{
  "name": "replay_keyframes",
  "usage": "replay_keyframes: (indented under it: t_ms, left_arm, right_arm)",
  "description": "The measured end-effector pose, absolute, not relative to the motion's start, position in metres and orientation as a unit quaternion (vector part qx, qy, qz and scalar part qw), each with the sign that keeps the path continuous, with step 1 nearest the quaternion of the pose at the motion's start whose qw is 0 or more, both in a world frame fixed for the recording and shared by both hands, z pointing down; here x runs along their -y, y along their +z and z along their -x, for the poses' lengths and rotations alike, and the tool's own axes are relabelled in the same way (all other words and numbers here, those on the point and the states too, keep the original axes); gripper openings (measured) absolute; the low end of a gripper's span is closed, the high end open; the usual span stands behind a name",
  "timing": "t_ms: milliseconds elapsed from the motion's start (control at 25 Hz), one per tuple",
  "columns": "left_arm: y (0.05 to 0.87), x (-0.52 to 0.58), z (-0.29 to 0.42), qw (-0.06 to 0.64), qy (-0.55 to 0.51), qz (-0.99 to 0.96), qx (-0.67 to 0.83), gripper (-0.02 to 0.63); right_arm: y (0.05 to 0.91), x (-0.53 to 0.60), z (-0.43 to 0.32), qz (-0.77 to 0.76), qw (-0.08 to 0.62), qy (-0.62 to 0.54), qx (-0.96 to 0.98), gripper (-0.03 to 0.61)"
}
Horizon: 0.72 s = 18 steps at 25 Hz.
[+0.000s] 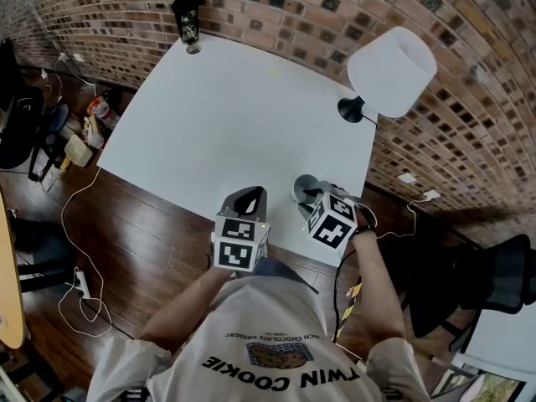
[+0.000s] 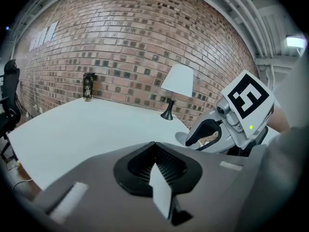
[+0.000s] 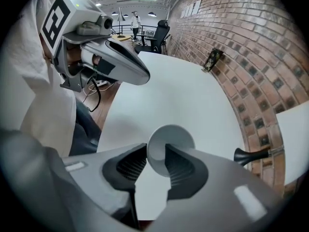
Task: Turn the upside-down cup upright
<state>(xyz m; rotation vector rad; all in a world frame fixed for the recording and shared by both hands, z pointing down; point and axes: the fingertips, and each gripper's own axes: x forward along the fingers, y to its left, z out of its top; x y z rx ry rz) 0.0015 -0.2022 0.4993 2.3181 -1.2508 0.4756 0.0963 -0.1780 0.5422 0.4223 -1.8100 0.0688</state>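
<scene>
The cup (image 3: 173, 135) stands mouth-up near the desk's (image 1: 234, 115) near edge. The right gripper's (image 3: 156, 151) fingers straddle its wall, slightly parted, not pinching. The left gripper's (image 2: 154, 145) fingers are closed on nothing.

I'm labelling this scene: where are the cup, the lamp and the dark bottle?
cup (image 3: 171, 137): right gripper view, its round grey face.
lamp (image 1: 392, 71): head view, middle of the shade.
dark bottle (image 1: 186, 15): head view, its body.
</scene>
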Motion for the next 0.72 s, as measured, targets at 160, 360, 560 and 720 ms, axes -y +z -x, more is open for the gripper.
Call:
replay_keyframes:
  t_ms: [160, 360, 560, 720]
  left_arm:
    - [0.496, 0.201, -0.003, 0.228, 0.171, -0.846, 0.451, 0.006]
    - [0.492, 0.194, -0.006, 0.222, 0.169, -0.851, 0.444, 0.006]
    - [0.483, 0.178, -0.009, 0.213, 0.165, -0.861, 0.431, 0.006]
    - [0.476, 0.162, -0.006, 0.211, 0.163, -0.867, 0.422, 0.006]
  right_arm:
    - [0.529, 0.18, -0.096, -0.211, 0.569, 0.043, 0.793, 0.107]
    - [0.517, 0.17, -0.098, -0.235, 0.541, 0.062, 0.806, 0.107]
    - [0.505, 0.157, -0.097, -0.283, 0.506, 0.076, 0.811, 0.107]
    - [0.493, 0.139, -0.089, -0.334, 0.459, 0.094, 0.817, 0.107]
